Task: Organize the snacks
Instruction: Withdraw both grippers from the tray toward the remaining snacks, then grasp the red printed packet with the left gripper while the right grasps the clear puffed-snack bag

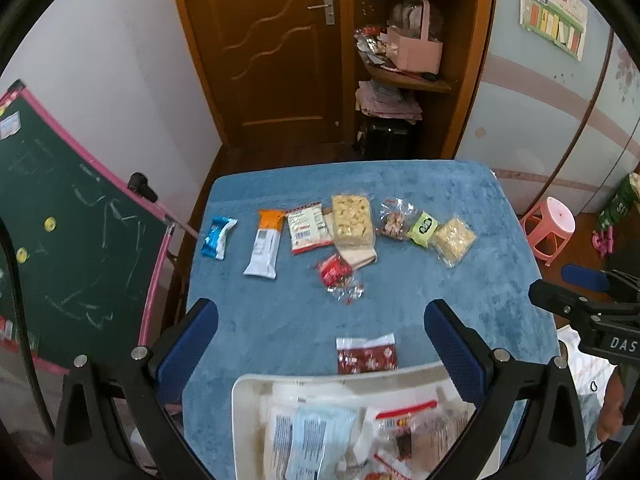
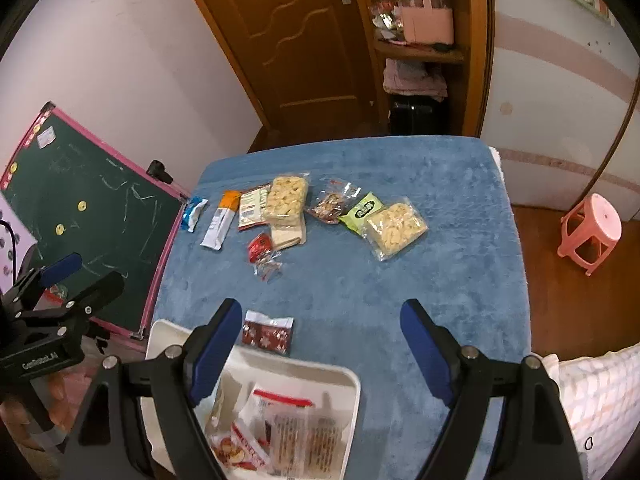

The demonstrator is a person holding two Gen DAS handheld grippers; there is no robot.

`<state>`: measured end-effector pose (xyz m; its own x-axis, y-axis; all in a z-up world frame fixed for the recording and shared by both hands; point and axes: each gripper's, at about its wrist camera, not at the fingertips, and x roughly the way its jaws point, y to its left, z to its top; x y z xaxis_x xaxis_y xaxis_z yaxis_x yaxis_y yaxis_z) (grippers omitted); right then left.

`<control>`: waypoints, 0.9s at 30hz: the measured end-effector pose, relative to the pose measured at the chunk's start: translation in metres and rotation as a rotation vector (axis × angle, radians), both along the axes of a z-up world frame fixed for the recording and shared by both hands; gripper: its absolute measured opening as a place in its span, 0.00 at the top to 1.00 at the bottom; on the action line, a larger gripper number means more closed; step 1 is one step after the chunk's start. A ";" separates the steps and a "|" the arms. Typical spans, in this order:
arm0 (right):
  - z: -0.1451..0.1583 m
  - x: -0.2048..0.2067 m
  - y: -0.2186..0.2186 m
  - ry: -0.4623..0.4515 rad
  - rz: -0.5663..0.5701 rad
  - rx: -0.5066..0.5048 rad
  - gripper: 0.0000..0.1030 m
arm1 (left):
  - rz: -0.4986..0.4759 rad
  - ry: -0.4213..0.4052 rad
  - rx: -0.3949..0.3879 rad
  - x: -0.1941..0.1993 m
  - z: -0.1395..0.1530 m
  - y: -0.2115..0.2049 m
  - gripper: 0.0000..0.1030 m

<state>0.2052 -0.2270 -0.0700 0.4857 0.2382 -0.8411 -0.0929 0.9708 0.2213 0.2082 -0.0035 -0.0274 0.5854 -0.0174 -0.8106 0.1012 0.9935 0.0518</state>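
Right wrist view: both grippers, left (image 1: 320, 344) and right (image 2: 320, 344), hang released over the white tray (image 2: 352, 384); dark red packet (image 2: 267, 333) at twelve o'clock looks ready for collecting.

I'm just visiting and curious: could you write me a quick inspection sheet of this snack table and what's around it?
Surface: blue plush cloth covering the table.
Job's things: white plastic bin holding packets; dark red packet just beyond it; row of snacks farther back, from blue wrapper to clear bag of pale crackers.
Clutter: nothing seen.
Grippers: left gripper and right gripper both open, empty, above the bin.
Cables: thin black cable at left edge.
Surroundings: green chalkboard, wooden door, pink plastic stool.
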 end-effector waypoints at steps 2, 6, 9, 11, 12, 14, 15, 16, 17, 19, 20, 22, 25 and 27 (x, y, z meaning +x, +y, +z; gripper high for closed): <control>-0.008 0.015 -0.004 0.016 -0.012 -0.010 0.20 | -0.006 0.019 0.004 0.016 -0.008 -0.005 0.01; -0.033 0.051 -0.019 0.080 -0.067 0.021 0.20 | 0.005 0.092 -0.004 0.049 -0.036 -0.011 0.01; -0.055 0.078 -0.036 0.136 -0.130 0.059 0.20 | 0.030 0.159 -0.023 0.072 -0.063 -0.010 0.01; -0.070 0.095 -0.047 0.171 -0.171 0.076 0.20 | 0.049 0.194 -0.039 0.083 -0.080 -0.008 0.01; -0.079 0.103 -0.052 0.190 -0.196 0.082 0.20 | 0.061 0.221 -0.044 0.092 -0.091 -0.007 0.01; -0.092 0.115 -0.061 0.217 -0.237 0.103 0.20 | 0.075 0.243 -0.045 0.100 -0.106 -0.006 0.01; -0.099 0.122 -0.067 0.230 -0.258 0.118 0.20 | 0.082 0.253 -0.045 0.107 -0.115 -0.005 0.01; -0.105 0.127 -0.071 0.240 -0.274 0.129 0.20 | 0.086 0.259 -0.045 0.111 -0.121 -0.005 0.01; -0.114 0.135 -0.075 0.255 -0.292 0.140 0.20 | 0.093 0.270 -0.049 0.116 -0.128 -0.005 0.01; -0.127 0.144 -0.080 0.280 -0.318 0.161 0.20 | 0.117 0.304 -0.076 0.127 -0.145 -0.001 0.01; -0.134 0.149 -0.082 0.297 -0.332 0.175 0.20 | 0.128 0.322 -0.087 0.132 -0.152 0.000 0.01; -0.146 0.156 -0.082 0.320 -0.350 0.200 0.20 | 0.153 0.361 -0.114 0.142 -0.169 0.003 0.01; -0.155 0.165 -0.079 0.332 -0.364 0.204 0.20 | 0.182 0.413 -0.145 0.155 -0.191 0.007 0.01; -0.162 0.169 -0.076 0.343 -0.377 0.223 0.20 | 0.193 0.437 -0.166 0.160 -0.202 0.009 0.01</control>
<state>0.3746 -0.3031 -0.2323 0.2786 0.2913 -0.9152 0.3655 0.8490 0.3815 0.3683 0.0053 -0.2294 0.1975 -0.0915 -0.9760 -0.1083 0.9875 -0.1145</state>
